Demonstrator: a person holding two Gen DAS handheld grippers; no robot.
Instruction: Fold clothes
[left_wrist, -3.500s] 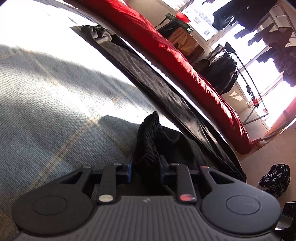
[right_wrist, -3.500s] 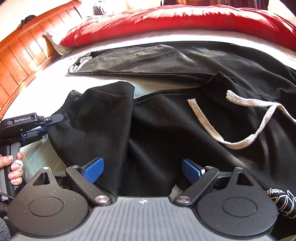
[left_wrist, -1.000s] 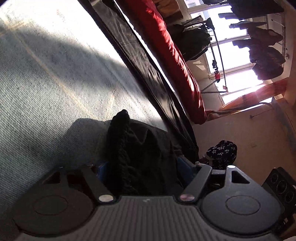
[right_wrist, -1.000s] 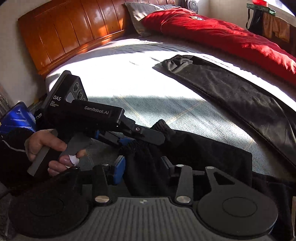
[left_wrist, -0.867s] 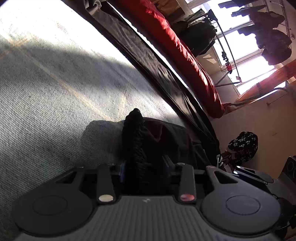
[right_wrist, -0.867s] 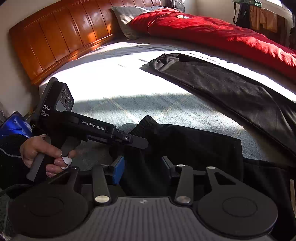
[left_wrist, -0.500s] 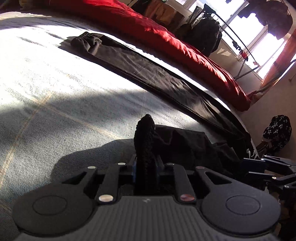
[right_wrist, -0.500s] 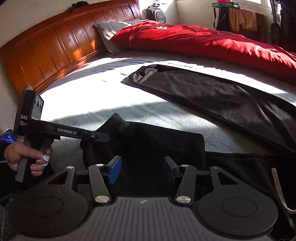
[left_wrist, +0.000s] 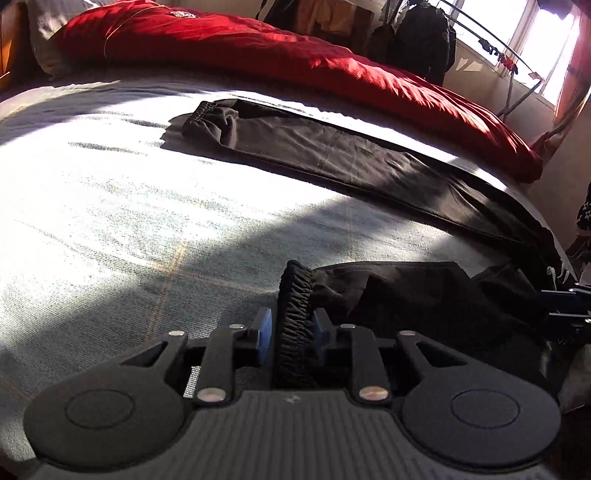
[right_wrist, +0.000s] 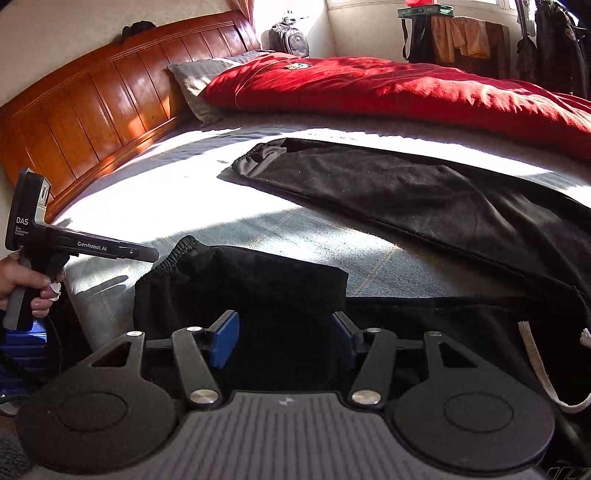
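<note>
Left hand-held gripper (left_wrist: 290, 329) narrowed, right hand-held gripper (right_wrist: 286, 341) spread.

Red duvet (right_wrist: 424, 92) — wooden headboard (right_wrist: 92, 110)

The black pants (right_wrist: 424, 192) are soft, matt cloth with a bunched stretchy cuff (left_wrist: 295, 314). The bed sheet (left_wrist: 110, 206) looks rough and woven. The red blanket (right_wrist: 406, 92) is smooth cloth. The headboard (right_wrist: 92, 107) is shiny wood. The cord (right_wrist: 539, 373) is thick white cloth.

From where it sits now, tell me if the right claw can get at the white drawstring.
Probably yes: the right claw is open, and the white drawstring lies uncovered on the black trousers just beside it.
</note>
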